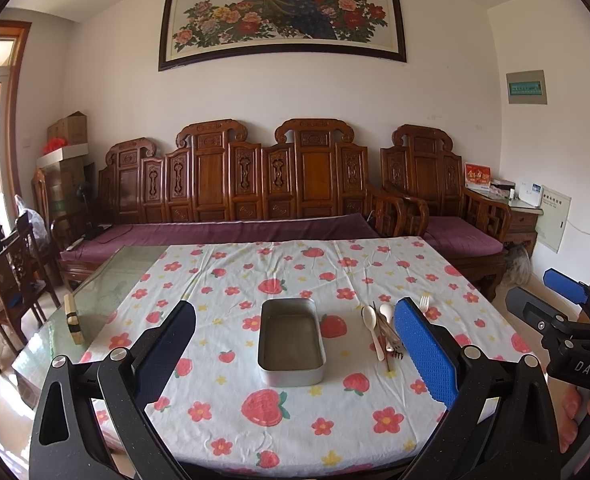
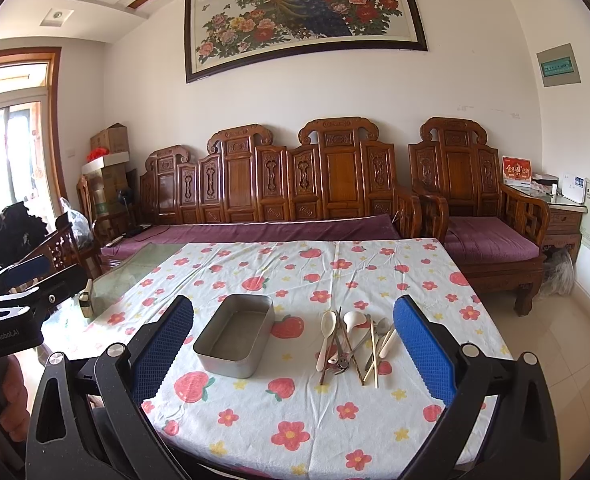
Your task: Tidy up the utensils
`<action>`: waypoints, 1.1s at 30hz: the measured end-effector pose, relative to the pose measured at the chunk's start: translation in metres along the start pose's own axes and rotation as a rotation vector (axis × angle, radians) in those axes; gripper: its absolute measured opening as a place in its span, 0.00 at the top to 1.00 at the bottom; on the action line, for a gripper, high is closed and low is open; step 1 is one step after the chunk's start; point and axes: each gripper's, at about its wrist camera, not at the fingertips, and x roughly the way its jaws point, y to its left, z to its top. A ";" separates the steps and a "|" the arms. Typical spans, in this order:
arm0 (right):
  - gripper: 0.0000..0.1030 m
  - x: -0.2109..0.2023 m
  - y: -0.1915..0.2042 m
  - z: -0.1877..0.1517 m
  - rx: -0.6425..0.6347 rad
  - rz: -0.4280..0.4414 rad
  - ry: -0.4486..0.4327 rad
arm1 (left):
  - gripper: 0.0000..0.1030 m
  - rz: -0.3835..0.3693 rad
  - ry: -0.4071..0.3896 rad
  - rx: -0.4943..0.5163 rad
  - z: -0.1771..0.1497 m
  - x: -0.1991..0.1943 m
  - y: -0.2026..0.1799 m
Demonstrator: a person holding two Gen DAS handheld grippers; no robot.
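- Utensils [image 2: 353, 344] piled loose on the tabletop [image 2: 315, 420], just right of the metal tin [image 2: 235, 336]: we see white spoons, chopsticks, a fork.
- Tin sits empty on the flowered cloth [image 1: 295, 432].
- Left gripper [image 1: 295, 344]: jaws spread wide, grasping nothing, above the near edge.
- Right gripper [image 2: 295, 344]: jaws spread too, nothing held.
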 end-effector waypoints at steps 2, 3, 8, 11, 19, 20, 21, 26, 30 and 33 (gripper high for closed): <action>0.02 0.000 0.000 0.000 -0.001 -0.002 -0.001 | 0.06 0.000 0.000 0.000 0.000 0.000 0.000; 0.02 0.000 0.000 0.000 -0.002 -0.001 0.000 | 0.06 0.001 -0.001 0.000 0.000 0.000 0.000; 0.02 0.000 0.000 0.000 -0.002 -0.002 0.001 | 0.06 0.001 -0.002 0.001 0.000 0.000 0.000; 0.02 -0.001 0.000 0.001 -0.002 -0.001 0.000 | 0.06 -0.001 -0.003 -0.001 0.000 0.000 0.000; 0.02 -0.001 0.001 0.001 -0.003 -0.001 -0.008 | 0.06 -0.001 -0.003 0.000 0.012 -0.003 0.000; 0.02 0.000 0.001 0.000 -0.003 -0.001 -0.008 | 0.06 -0.002 -0.002 0.000 0.014 -0.004 0.000; 0.02 0.002 0.003 -0.001 -0.003 0.000 -0.008 | 0.06 -0.002 -0.003 -0.001 0.013 -0.008 -0.002; 0.02 0.001 0.003 0.000 -0.002 -0.002 -0.007 | 0.06 -0.003 0.000 0.000 0.014 -0.008 -0.006; 0.02 0.001 0.003 0.000 -0.005 -0.002 -0.008 | 0.06 -0.005 -0.001 0.001 0.015 -0.009 -0.009; 0.02 0.001 0.003 -0.001 -0.003 -0.002 -0.008 | 0.06 -0.005 0.000 0.001 0.017 -0.009 -0.011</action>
